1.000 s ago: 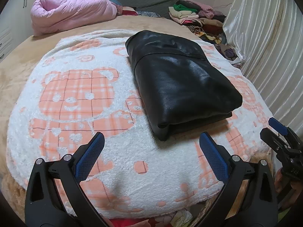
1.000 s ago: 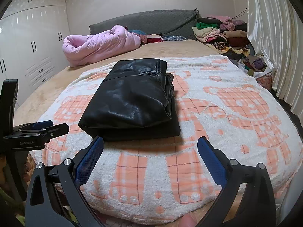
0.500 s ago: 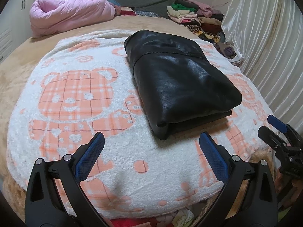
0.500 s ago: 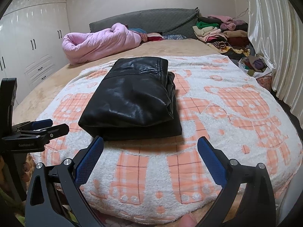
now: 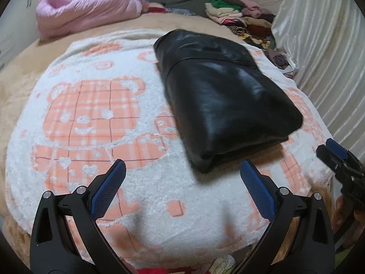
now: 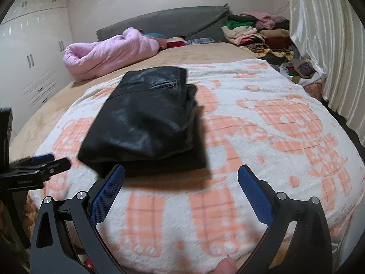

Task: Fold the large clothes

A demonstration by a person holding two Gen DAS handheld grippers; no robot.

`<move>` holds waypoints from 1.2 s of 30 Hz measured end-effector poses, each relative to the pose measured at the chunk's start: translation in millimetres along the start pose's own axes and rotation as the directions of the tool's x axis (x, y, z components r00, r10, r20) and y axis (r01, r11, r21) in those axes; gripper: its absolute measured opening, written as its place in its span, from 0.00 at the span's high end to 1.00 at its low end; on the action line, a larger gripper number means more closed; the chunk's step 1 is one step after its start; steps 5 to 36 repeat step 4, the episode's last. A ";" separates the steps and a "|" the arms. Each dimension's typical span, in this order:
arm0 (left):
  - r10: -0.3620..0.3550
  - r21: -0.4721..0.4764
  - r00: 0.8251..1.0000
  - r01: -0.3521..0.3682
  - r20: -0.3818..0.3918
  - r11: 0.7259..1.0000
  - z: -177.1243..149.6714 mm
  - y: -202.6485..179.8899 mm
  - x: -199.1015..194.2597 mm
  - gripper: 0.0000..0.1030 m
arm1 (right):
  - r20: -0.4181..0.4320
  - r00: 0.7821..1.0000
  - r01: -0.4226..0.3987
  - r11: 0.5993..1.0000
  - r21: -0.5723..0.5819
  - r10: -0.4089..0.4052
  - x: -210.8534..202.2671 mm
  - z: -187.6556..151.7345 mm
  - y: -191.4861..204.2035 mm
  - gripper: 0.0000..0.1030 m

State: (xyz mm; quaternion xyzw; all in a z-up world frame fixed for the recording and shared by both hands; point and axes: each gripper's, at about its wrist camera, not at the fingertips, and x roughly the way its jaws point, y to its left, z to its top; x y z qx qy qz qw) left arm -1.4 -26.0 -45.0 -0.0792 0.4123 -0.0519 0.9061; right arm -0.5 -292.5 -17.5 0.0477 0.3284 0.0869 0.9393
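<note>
Fleece, white with orange plaid bears, makes up the blanket [image 5: 95, 164] that fills most of both views and serves as the folding surface over a tan bed cover [image 6: 200, 50]. Its pile is soft and uneven, so anything pressed against it could drag a ridge along and tip a stack.

Right of centre in the left wrist view, and left of centre in the right wrist view, lies the black leather garment [image 5: 223, 100], already folded into a thick rectangular bundle. The material looks slick and springy; my worry is that a nudge at the near edge would let the top layer slide off the lower one, or that the fold would creep open by itself.

At the bottom of the left view, the left gripper [image 5: 182, 182] hovers above the blanket with jaws spread wide, holding nothing. The right gripper [image 6: 181, 183] is likewise spread and empty, its left finger overlapping the bundle's near corner in the frame; whether it touches is unclear. A closing pinch there might catch only one layer and peel it.
</note>
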 end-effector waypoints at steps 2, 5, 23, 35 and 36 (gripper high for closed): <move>0.020 -0.027 1.000 -0.020 -0.012 0.999 6.3 11.6 7.5 0.09 | 0.008 0.999 0.037 0.999 0.028 -0.037 8.5 9.6 -15.4 0.04; 0.044 -0.067 0.999 -0.044 -0.006 0.997 15.5 30.3 15.4 0.09 | 0.023 0.998 0.058 0.997 0.056 -0.059 16.1 19.6 -32.5 0.04; 0.044 -0.067 0.999 -0.044 -0.006 0.997 15.5 30.3 15.4 0.09 | 0.023 0.998 0.058 0.997 0.056 -0.059 16.1 19.6 -32.5 0.04; 0.044 -0.067 0.999 -0.044 -0.006 0.997 15.5 30.3 15.4 0.09 | 0.023 0.998 0.058 0.997 0.056 -0.059 16.1 19.6 -32.5 0.04; 0.044 -0.067 0.999 -0.044 -0.006 0.997 15.5 30.3 15.4 0.09 | 0.023 0.998 0.058 0.997 0.056 -0.059 16.1 19.6 -32.5 0.04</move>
